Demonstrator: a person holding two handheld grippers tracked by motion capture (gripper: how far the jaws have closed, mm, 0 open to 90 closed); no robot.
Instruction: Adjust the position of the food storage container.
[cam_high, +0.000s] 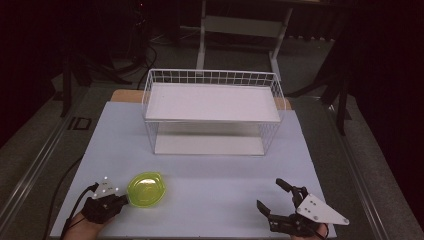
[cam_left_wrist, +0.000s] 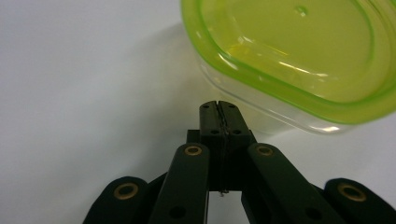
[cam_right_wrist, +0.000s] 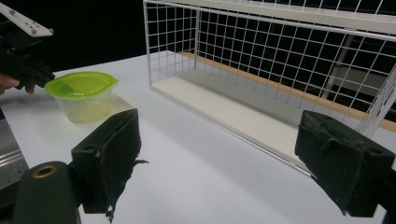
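A clear plastic container with a lime-green lid (cam_high: 146, 189) stands near the table's front left. It looms at the upper right of the left gripper view (cam_left_wrist: 289, 51) and sits at the left of the right gripper view (cam_right_wrist: 84, 93). My left gripper (cam_high: 124, 199) (cam_left_wrist: 218, 105) is shut with nothing between its jaws. Its tips are right by the container's near wall, and contact cannot be told. My right gripper (cam_high: 270, 194) (cam_right_wrist: 229, 158) stands wide open and empty near the front right, well away from the container.
A white wire rack with two shelves (cam_high: 212, 112) (cam_right_wrist: 280, 70) stands at the middle back of the white table (cam_high: 210, 170). The other hand's gripper (cam_right_wrist: 21, 51) shows beside the container. Dark floor and table legs lie beyond.
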